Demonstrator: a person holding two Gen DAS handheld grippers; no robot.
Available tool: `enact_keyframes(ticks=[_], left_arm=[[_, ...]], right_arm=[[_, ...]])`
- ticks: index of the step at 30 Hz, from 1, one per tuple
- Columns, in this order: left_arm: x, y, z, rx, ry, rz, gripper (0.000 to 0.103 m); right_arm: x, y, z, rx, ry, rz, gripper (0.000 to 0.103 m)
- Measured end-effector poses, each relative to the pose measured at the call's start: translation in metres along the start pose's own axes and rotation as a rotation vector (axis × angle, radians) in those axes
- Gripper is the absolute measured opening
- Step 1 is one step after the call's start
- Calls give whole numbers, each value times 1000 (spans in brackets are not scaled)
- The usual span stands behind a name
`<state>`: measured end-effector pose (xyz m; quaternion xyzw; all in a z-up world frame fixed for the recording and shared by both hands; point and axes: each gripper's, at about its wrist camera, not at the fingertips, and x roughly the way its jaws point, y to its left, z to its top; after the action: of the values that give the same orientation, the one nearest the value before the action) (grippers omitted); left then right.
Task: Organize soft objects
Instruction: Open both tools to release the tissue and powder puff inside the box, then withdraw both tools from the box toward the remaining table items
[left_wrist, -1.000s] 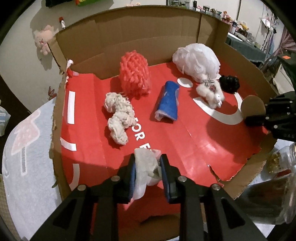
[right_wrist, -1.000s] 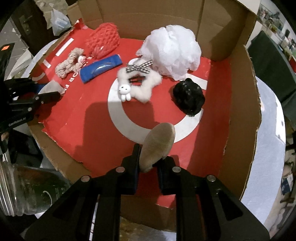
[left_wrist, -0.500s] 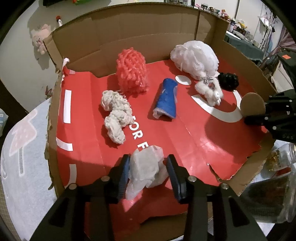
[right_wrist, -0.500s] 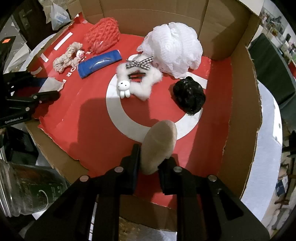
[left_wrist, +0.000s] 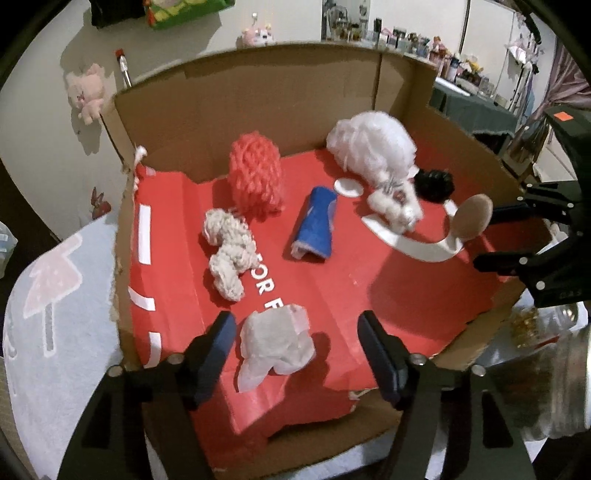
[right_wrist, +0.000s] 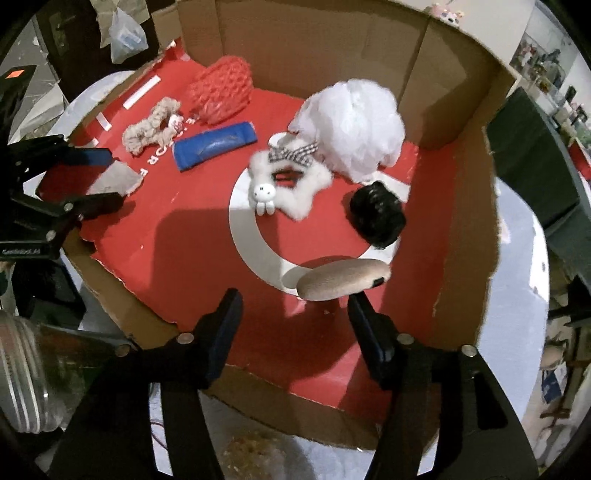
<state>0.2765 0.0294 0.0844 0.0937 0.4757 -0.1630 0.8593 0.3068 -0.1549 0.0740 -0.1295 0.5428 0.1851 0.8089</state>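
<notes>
A: In the left wrist view, what sits under the left gripper?

B: A crumpled white cloth, lying on the red floor of the cardboard box. The jaws have just been opening and stand wide either side of it, neither pad pressing. It looks limp and light; pinching its bunched middle should hold best.

A: And beyond the cloth?

B: A knotted cream rope, a red knitted pouch and a blue sleeve, all soft, further from the box's near edge.

A: The right wrist view?

B: The right gripper has also just been opening; the tan oval pad lies loose near its right finger. It seems spongy. Past it sit a fluffy white bunny clip, a black scrunchie and a white mesh puff.
</notes>
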Motion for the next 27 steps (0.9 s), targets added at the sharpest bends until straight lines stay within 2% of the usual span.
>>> enact_keyframes(ticks=[4,15,20,22,27], left_arm=[[-14,-4,-1,-10,-37,-2,79],[-55,-20,-15,-36,-135,-7,86],[-77,-24,-26,-64,-195,-8,91],[-87,-25,-32,-80,-225,-7,94],[-113,-32,-51,-118,-304,11,97]], right_arm=[[-12,0,-2,4,-22,-15,63],[-48,-4,-16,20,-80,-38,67],[-77,3,-29,32,-146,-29,68],[-91,7,-36,40,-188,-28,74],[-122,18,-58,53,-279,-48,75]])
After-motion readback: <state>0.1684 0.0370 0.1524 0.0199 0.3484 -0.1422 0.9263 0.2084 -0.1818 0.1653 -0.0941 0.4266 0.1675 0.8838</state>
